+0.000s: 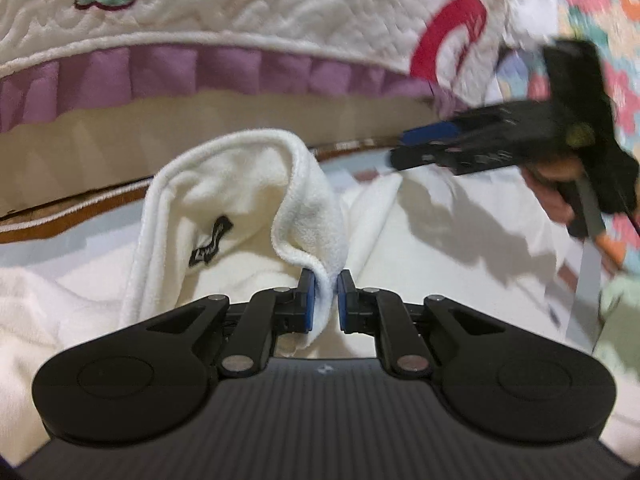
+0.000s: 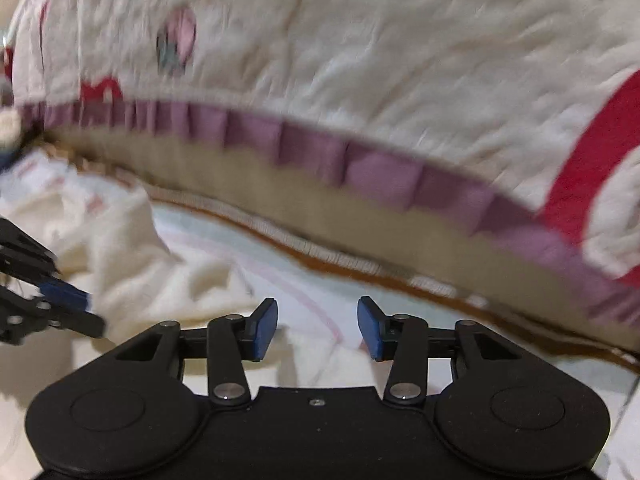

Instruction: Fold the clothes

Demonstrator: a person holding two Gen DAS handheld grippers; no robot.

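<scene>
Left tongs (image 1: 327, 296) pinch the white garment (image 1: 224, 200) edge, probably to carry a fold; right tongs (image 2: 317, 330) stand released, gripping nothing, beside it.

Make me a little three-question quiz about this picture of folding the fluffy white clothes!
1. True or false: the left gripper pinches the white fleece garment.
2. What colour is the pleated frill on the quilted cream bedspread?
3. The right gripper fingers hold: A) a sock B) nothing C) the frill.

Key: 1 true; 2 purple; 3 B.
</scene>
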